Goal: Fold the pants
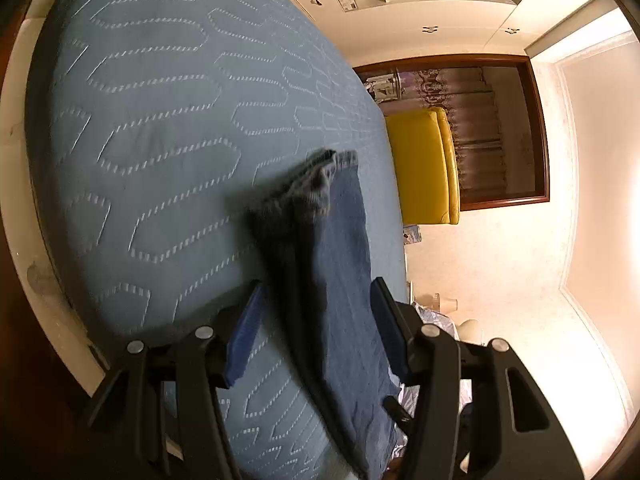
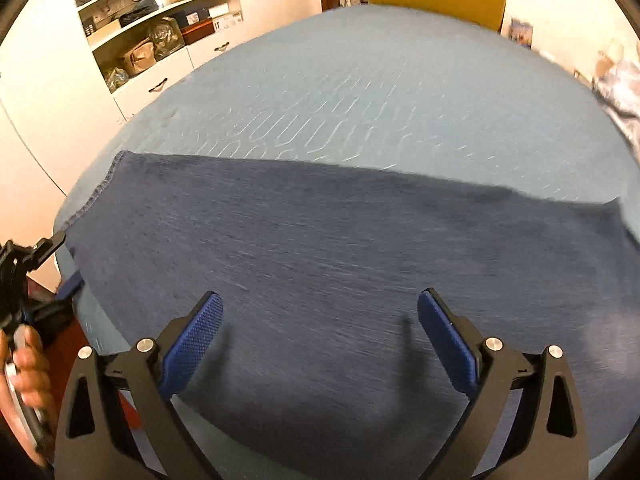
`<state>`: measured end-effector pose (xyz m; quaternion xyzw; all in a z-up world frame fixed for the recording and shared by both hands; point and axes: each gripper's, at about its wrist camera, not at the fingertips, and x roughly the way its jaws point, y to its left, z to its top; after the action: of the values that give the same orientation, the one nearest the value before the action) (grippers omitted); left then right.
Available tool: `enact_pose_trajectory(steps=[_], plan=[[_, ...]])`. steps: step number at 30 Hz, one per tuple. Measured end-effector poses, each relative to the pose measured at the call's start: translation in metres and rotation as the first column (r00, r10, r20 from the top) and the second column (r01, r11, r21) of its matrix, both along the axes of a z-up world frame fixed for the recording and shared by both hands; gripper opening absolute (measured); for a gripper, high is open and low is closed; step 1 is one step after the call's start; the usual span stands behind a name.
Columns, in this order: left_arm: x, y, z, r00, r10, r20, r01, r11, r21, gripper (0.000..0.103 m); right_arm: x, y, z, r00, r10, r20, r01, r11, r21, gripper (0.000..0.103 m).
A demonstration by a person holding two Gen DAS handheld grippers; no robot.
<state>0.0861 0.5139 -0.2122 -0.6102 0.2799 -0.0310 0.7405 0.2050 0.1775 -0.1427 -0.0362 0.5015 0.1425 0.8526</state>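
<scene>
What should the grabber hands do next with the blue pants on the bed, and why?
Probably close the left gripper on the pants. Its jaws stand open on either side of the denim edge, near the hem, so a grip looks ready. The right gripper hovers open over the flat cloth on the bed, holding nothing.

pants | dark blue denim, folded lengthwise into one long band | lying flat on bed, along its near edge, stretched left-right in right wrist view | stitched hem at left end, near bed's left edge | left wrist view: band runs away lengthwise, far end bunched and rumpled
</scene>
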Motion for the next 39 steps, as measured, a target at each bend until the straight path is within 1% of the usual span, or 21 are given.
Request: enact_pose_trajectory(steps=[2, 4, 6, 8, 11, 12, 13, 18, 20, 21, 23, 25, 27, 28, 30, 33, 35, 36, 38, 39], plan=[[0.006, 0.002, 0.001, 1.000, -0.005, -0.013, 0.005, 1.000, 0.009, 0.054, 0.004, 0.003, -0.010, 1.000, -0.005, -0.021, 0.004, 1.000, -0.023, 0.094], [0.011, 0.001, 0.003, 1.000, -0.007, -0.024, 0.008, 1.000, 0.015, 0.054, 0.002, 0.009, -0.018, 1.000, 0.001, -0.017, -0.002, 0.998, -0.061, 0.094], [0.018, 0.003, 0.005, 1.000, -0.009, -0.028, 0.010, 1.000, 0.015, 0.054, -0.002, 0.012, -0.020, 1.000, 0.008, 0.004, -0.008, 0.997, -0.078, 0.095], [0.024, 0.005, 0.008, 1.000, -0.010, -0.024, 0.011, 1.000, 0.026, 0.054, -0.003, 0.013, -0.019, 1.000, 0.002, 0.000, -0.002, 0.997, -0.077, 0.095], [0.027, 0.009, 0.009, 1.000, -0.018, -0.022, 0.019, 0.999, 0.042, 0.045, 0.000, 0.014, -0.020, 1.000, 0.006, -0.004, -0.006, 0.997, -0.083, 0.096], [0.027, 0.009, 0.009, 0.999, -0.021, -0.027, 0.023, 0.999, 0.048, 0.032, 0.000, 0.014, -0.020, 1.000, 0.007, -0.005, -0.007, 0.997, -0.081, 0.097], [0.022, 0.009, 0.008, 0.999, -0.022, -0.033, 0.024, 0.998, 0.053, 0.025, 0.001, 0.015, -0.021, 1.000, 0.007, -0.006, -0.008, 0.997, -0.080, 0.097], [0.019, 0.009, 0.013, 0.999, -0.033, 0.007, 0.033, 0.997, 0.065, 0.021, 0.009, 0.020, -0.024, 1.000, 0.012, -0.008, -0.013, 0.997, -0.081, 0.098], [0.014, 0.009, 0.014, 0.999, -0.029, 0.026, 0.027, 0.998, 0.061, 0.021, 0.009, 0.020, -0.024, 1.000, 0.012, -0.011, -0.013, 0.997, -0.081, 0.098], [0.013, 0.009, 0.013, 0.999, -0.025, 0.037, 0.024, 0.999, 0.047, 0.021, 0.010, 0.020, -0.024, 1.000, 0.012, -0.013, -0.013, 0.997, -0.081, 0.098], [0.012, 0.010, 0.011, 1.000, -0.014, 0.025, 0.013, 0.999, 0.031, 0.023, 0.010, 0.020, -0.024, 1.000, 0.014, -0.015, -0.015, 0.997, -0.082, 0.098], [0.006, 0.010, 0.007, 1.000, -0.008, 0.011, 0.008, 1.000, 0.022, 0.047, 0.010, 0.019, -0.025, 1.000, 0.016, -0.015, -0.018, 0.997, -0.080, 0.098], [0.007, 0.008, 0.008, 1.000, -0.009, 0.000, 0.009, 1.000, 0.013, 0.049, 0.009, 0.017, -0.025, 1.000, 0.020, -0.015, -0.021, 0.997, -0.079, 0.098], [0.006, 0.007, 0.007, 1.000, -0.007, -0.019, 0.007, 1.000, -0.008, 0.049, 0.009, 0.017, -0.025, 1.000, 0.021, -0.015, -0.022, 0.997, -0.079, 0.098], [0.005, 0.006, 0.007, 1.000, -0.001, -0.029, -0.001, 0.999, -0.037, 0.049, 0.009, 0.016, -0.025, 1.000, 0.020, -0.015, -0.021, 0.997, -0.078, 0.098], [0.011, -0.006, 0.006, 0.998, -0.037, -0.043, 0.036, 0.999, -0.030, 0.048, 0.008, 0.016, -0.026, 1.000, 0.021, -0.013, -0.022, 0.997, -0.078, 0.098], [0.014, -0.006, 0.008, 0.998, -0.029, -0.051, 0.029, 1.000, 0.001, 0.041, 0.009, 0.015, -0.025, 1.000, 0.022, -0.016, -0.023, 0.997, -0.075, 0.098], [0.016, -0.003, 0.011, 0.999, -0.011, -0.051, 0.013, 1.000, 0.026, 0.036, 0.009, 0.015, -0.025, 1.000, 0.023, -0.019, -0.025, 0.997, -0.073, 0.098], [0.021, 0.003, 0.010, 0.999, -0.003, -0.041, 0.004, 1.000, 0.015, 0.030, 0.010, 0.014, -0.024, 0.999, 0.023, -0.033, -0.025, 0.997, -0.070, 0.098], [0.025, 0.004, 0.009, 0.999, -0.012, -0.052, 0.013, 1.000, 0.016, 0.020, 0.012, 0.014, -0.023, 0.999, 0.020, -0.044, -0.023, 0.997, -0.067, 0.098]])
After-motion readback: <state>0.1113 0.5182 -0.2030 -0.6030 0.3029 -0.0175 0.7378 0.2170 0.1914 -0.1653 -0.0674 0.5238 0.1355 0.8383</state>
